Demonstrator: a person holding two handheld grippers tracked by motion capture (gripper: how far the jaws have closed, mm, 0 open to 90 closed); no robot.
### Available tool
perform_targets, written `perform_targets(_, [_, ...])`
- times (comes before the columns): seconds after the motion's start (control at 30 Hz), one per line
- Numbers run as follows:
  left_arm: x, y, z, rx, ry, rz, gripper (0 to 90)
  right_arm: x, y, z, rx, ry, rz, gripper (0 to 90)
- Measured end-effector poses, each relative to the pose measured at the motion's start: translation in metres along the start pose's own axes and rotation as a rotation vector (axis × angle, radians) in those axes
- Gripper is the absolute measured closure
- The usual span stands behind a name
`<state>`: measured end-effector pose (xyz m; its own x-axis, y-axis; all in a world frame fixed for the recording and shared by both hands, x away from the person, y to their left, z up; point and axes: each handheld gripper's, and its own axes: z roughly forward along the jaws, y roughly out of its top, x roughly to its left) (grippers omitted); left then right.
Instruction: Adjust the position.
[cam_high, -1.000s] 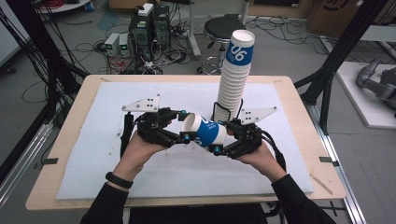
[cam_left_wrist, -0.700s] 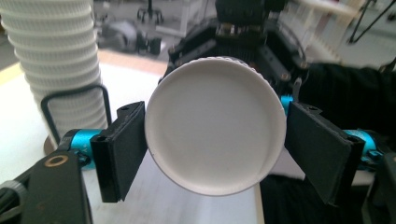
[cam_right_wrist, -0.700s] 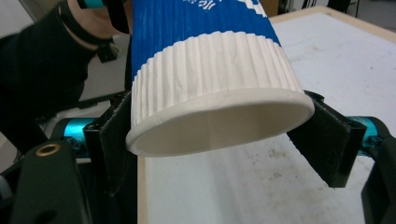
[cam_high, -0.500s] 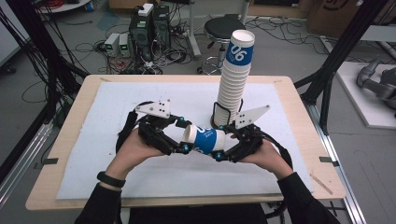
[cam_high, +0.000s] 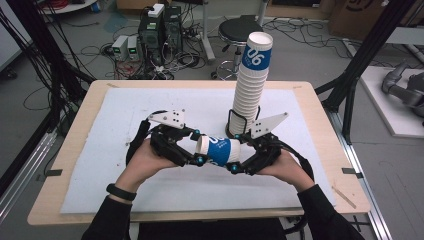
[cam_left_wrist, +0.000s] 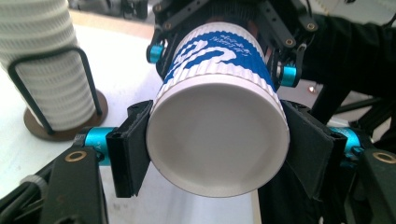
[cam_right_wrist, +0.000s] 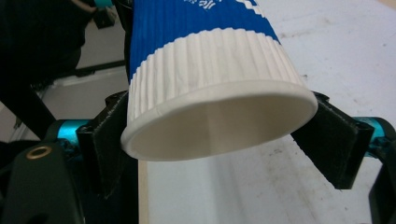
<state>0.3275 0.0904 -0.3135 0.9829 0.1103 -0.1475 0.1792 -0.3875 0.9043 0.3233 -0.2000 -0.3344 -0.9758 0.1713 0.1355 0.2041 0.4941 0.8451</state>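
While a tall stack of ribbed paper cups stands in its wire holder above centre frame, a blue-and-white paper cup lies level mid-frame. Left gripper clamps its base; right gripper, jaws just widened, straddles its rim end.

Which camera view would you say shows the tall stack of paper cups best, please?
The high view: the stack of cups stands whole there in its wire holder behind the grippers, its top cup blue-banded. The left gripper view catches just its ribbed white base in the wire.
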Motion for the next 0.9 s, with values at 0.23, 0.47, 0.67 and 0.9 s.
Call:
perform_targets(0.23, [0.003, -0.003, -0.007, -0.133, -0.016, 0.010, 30.3, -0.001, 0.002, -0.009, -0.133, 0.009, 0.043, 16.6])
perform_targets(0.47, [0.007, -0.006, -0.014, -0.254, -0.016, -0.009, 30.2, -0.003, 0.001, -0.016, -0.230, 0.004, 0.086, 14.4])
perform_targets(0.67, [0.009, -0.010, -0.014, -0.352, -0.028, -0.030, 30.2, -0.003, 0.000, -0.013, -0.305, 0.011, 0.130, 14.4])
perform_targets(0.9, [0.009, -0.012, -0.006, -0.366, -0.038, -0.036, 30.2, -0.003, -0.001, -0.011, -0.388, 0.041, 0.168, 14.4])
